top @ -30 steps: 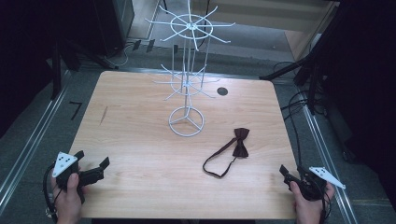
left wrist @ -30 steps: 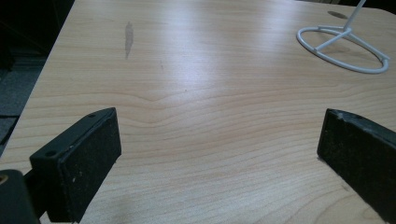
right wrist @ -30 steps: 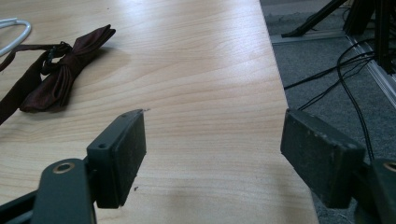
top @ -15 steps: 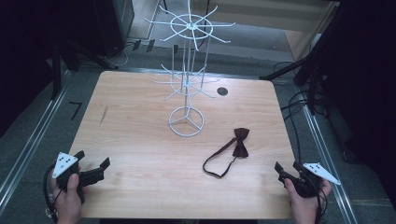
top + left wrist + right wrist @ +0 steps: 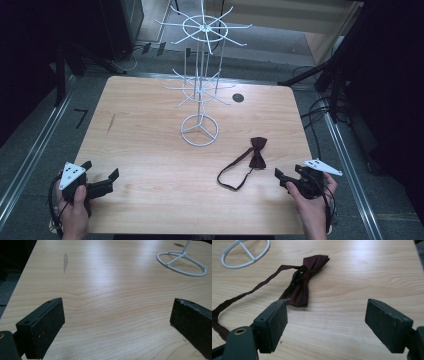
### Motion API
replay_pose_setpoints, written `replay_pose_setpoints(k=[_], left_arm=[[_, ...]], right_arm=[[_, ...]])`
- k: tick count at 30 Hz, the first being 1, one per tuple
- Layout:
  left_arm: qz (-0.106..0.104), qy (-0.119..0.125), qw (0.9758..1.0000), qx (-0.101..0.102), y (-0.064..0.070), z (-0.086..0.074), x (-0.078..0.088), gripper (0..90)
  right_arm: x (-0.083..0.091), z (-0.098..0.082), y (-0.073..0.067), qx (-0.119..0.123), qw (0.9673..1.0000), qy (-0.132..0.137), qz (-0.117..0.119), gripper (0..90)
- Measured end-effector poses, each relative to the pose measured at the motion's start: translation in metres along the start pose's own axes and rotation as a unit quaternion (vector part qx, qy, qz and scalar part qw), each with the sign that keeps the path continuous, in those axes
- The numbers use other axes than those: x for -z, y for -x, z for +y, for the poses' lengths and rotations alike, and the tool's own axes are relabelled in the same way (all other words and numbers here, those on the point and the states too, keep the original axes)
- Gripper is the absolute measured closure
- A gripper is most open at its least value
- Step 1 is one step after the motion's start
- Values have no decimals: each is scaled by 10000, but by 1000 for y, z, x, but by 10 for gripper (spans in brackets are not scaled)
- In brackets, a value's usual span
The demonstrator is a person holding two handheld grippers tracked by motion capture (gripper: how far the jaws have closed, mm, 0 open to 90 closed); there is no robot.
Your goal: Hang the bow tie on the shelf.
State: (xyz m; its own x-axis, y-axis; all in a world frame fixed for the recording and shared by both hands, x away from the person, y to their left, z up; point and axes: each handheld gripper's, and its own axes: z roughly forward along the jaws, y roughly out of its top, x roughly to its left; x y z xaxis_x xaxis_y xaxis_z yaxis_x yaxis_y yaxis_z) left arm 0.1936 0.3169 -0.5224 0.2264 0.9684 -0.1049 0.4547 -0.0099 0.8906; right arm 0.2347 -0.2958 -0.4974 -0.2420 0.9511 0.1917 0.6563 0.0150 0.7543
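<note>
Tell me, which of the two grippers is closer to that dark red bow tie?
The right gripper is nearer: it sits just beside the bow tie, jaws open. The left gripper waits across the table at its near left corner.

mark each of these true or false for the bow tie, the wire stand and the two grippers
1. The bow tie hangs on the wire stand. False: it lies flat on the table, apart from the stand.
2. The right gripper has its jaws apart with nothing between them. True.
3. The left gripper grips the tie's strap. False: its jaws are open over bare wood.
4. The stand is upright on a ring base. True.
5. The bow tie is dark red. True.
</note>
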Motion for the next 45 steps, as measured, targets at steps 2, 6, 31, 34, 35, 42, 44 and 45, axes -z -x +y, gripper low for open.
replay_pose_setpoints(k=[2,6,31,34,35,42,44,45], left_arm=[[-13,0,10000,29,0,0,0,2],[4,-24,10000,0,0,0,0,2],[-48,8,10000,86,-2,0,0,2],[-65,22,9999,91,-2,0,0,2],[-71,16,9999,95,-3,0,1,2],[-63,20,9999,105,-3,0,1,2],[-64,20,9999,111,-3,0,1,2],[-65,22,9999,112,-3,0,1,2]], right_arm=[[-5,4,-6,-1,9999,-143,41,221],[-16,11,-17,12,9994,-329,126,228],[-74,31,-53,23,9923,-1236,-37,403],[-76,31,-51,-40,9926,-1211,-46,429],[-77,31,-50,-23,9925,-1222,-36,439],[-83,26,-49,20,9914,-1305,18,492],[-83,26,-48,12,9919,-1270,58,521],[-83,26,-47,-9,9919,-1269,73,533]])
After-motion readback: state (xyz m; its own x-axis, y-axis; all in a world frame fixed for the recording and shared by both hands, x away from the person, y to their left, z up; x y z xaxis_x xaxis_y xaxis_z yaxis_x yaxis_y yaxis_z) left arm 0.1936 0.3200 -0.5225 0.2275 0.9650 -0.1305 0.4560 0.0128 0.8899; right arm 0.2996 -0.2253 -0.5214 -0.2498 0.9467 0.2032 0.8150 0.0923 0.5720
